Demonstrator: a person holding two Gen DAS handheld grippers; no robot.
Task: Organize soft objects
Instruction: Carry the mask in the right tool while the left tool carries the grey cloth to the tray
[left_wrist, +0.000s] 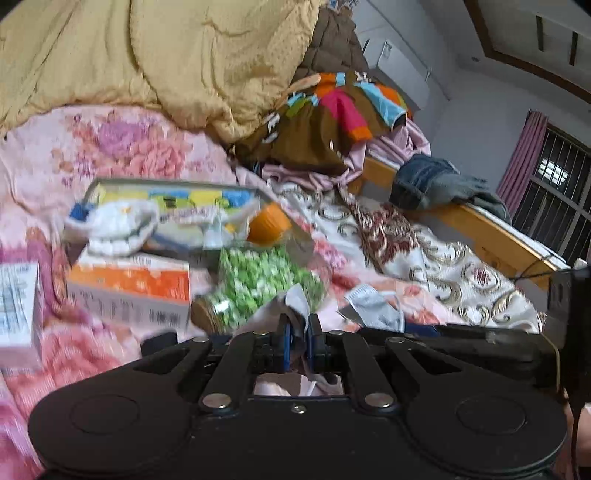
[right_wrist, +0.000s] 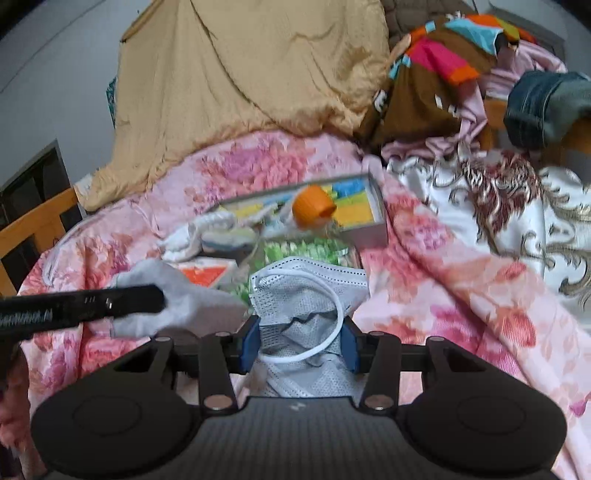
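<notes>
one grey face mask (right_wrist: 306, 295) long axis running away from camera, right gripper (right_wrist: 301, 345) straddling it, grip unclear, left gripper (left_wrist: 299, 338) clenched on grey cloth (left_wrist: 295, 299)

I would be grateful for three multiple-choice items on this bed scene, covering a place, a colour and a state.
1. Where is the face mask?
A. Between the pads of the right tool
B. On the tan quilt
C. Over the jeans

2. What colour is the lid of the jar of green sweets?
A. Blue
B. Orange
C. Black

3. How is the left tool?
A. Wide open, with nothing in it
B. Open around a box
C. Shut on a grey cloth

Answers:
1 A: the mask fills the gap between the blue pads.
2 B: the cap is plainly orange.
3 C: the pads pinch the fabric.
</notes>
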